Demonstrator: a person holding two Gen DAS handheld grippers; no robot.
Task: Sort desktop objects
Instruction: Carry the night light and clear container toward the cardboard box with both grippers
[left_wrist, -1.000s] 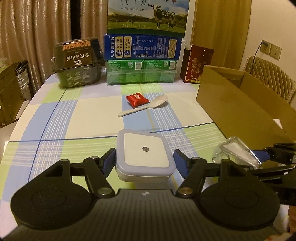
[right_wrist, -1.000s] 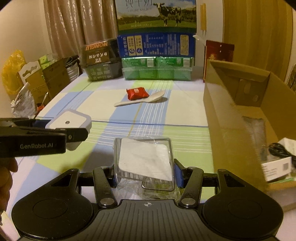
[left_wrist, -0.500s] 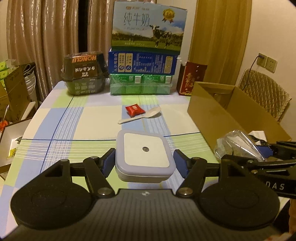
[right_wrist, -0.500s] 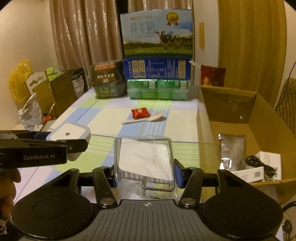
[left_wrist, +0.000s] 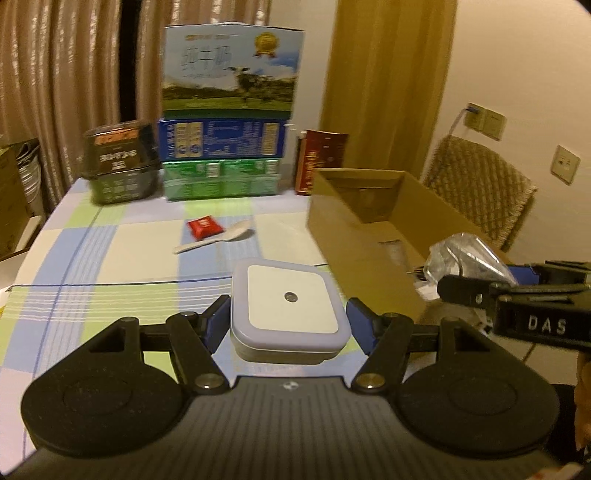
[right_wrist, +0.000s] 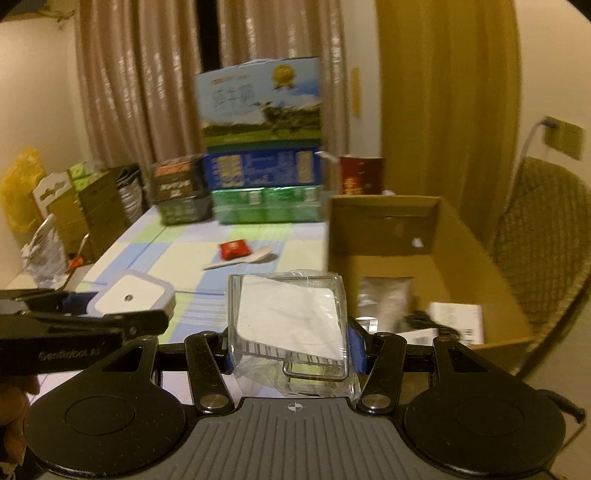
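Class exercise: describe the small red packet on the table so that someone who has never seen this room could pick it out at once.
Start at the tall stack of milk cartons at the table's far edge and come forward onto the checked tablecloth. In the open middle lies the red packet, next to the bowl end of a pale plastic spoon. It is the only small, flat, bright red thing lying on the cloth.

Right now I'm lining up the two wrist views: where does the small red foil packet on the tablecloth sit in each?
Left wrist view: the small red foil packet lies left of centre, above the left gripper, touching the white plastic spoon.
Right wrist view: the packet lies left of centre, beside the spoon.
Shared landmark: the open brown cardboard box, right of it in both.
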